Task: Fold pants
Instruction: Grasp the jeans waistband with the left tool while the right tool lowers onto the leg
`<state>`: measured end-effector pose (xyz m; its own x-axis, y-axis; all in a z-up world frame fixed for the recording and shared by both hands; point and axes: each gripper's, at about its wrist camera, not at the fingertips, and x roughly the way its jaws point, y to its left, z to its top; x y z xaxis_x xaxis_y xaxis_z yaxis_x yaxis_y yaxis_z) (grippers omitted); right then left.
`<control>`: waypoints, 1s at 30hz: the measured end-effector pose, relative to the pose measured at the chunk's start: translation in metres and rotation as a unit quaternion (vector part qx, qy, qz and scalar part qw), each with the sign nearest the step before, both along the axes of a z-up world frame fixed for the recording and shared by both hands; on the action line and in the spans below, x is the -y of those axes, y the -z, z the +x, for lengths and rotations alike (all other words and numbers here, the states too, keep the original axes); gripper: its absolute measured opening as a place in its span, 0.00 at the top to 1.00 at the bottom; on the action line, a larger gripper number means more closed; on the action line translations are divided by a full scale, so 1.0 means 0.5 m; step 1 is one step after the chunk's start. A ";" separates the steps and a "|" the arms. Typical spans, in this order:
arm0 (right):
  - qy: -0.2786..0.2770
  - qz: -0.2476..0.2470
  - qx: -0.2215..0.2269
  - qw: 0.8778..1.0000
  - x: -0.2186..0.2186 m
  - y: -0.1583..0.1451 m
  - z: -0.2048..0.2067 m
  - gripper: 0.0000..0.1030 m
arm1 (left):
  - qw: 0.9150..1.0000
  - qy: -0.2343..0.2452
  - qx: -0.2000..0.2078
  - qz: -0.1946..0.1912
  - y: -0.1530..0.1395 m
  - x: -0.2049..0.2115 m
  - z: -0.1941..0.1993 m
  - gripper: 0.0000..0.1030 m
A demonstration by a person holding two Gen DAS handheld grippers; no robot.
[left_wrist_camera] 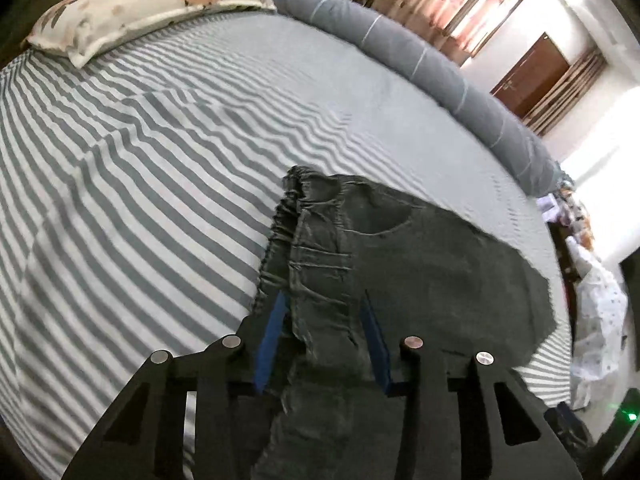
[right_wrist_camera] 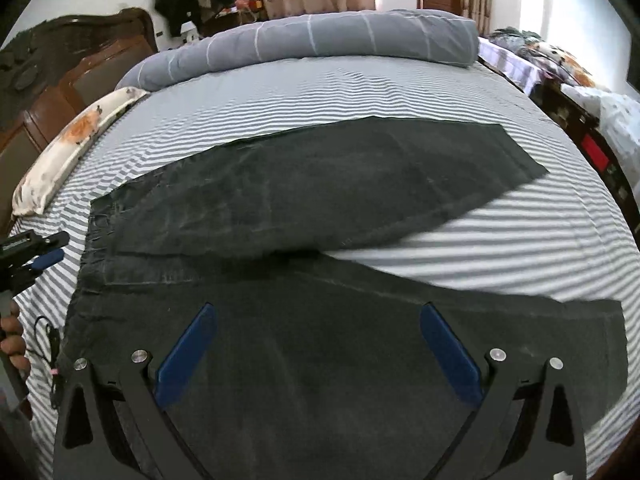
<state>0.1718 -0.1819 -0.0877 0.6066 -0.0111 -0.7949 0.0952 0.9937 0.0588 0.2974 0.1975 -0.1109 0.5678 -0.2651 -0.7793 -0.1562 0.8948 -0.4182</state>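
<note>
Dark grey jeans (right_wrist_camera: 320,184) lie spread on the striped bed, legs pointing right and splayed apart, waistband at the left. My right gripper (right_wrist_camera: 318,312) is open wide, hovering over the near leg (right_wrist_camera: 360,320). In the left wrist view my left gripper (left_wrist_camera: 322,300) has its blue pads either side of the waistband of the jeans (left_wrist_camera: 316,264), which bunches between them; the fabric looks pinched. The left gripper also shows at the left edge of the right wrist view (right_wrist_camera: 44,258), held by a hand.
The striped sheet (left_wrist_camera: 140,160) covers the bed. A floral pillow (left_wrist_camera: 132,4) and a rolled grey duvet (right_wrist_camera: 312,40) lie along the far sides. A wooden headboard (right_wrist_camera: 60,80) stands at the left. Furniture and clutter stand right of the bed (right_wrist_camera: 592,120).
</note>
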 end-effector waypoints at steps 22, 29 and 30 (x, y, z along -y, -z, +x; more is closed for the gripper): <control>-0.053 -0.032 0.001 0.998 -0.086 0.073 0.157 0.02 | 0.995 0.011 -0.017 -0.095 0.079 -0.006 0.163 0.67; -0.085 -0.051 0.001 0.995 -0.094 0.091 0.229 0.02 | 0.991 -0.012 -0.007 -0.135 0.091 -0.030 0.217 0.67; -0.093 -0.055 0.002 0.994 -0.094 0.092 0.246 0.02 | 0.990 -0.017 -0.003 -0.141 0.093 -0.032 0.220 0.67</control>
